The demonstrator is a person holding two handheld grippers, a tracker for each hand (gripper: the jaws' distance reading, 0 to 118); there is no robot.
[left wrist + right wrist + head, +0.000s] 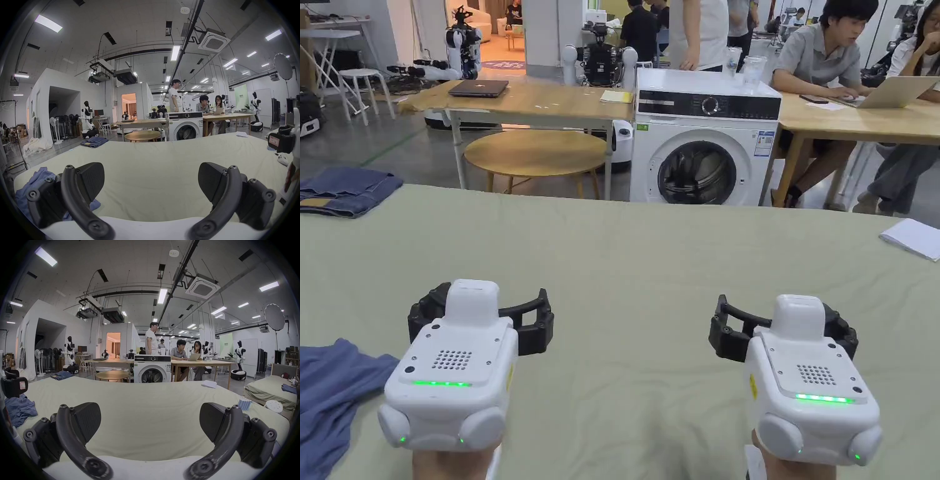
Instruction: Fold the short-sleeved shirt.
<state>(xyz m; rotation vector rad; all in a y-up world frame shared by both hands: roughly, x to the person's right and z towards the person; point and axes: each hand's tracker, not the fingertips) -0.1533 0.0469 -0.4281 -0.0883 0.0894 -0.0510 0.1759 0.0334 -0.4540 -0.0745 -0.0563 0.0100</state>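
A crumpled blue shirt point(328, 400) lies at the near left edge of the pale green bed sheet point(625, 262). My left gripper point(487, 299) hovers just right of it, open, with nothing between the jaws. My right gripper point(784, 315) is level with it over bare sheet, about a shirt's width to the right, also open and holding nothing. In the left gripper view the shirt point(22, 193) lies behind the left jaw, and the jaws of the left gripper point(151, 181) stand wide apart. The right gripper view shows its own gripper point(150, 421) spread wide and the shirt point(19, 407) far left.
Folded jeans point(344, 190) lie at the far left corner of the bed, a white folded item point(915, 237) at the far right edge. A blue ridged object point(245, 404) sits near the right edge. Beyond the bed are a washing machine point(700, 144), tables and several people.
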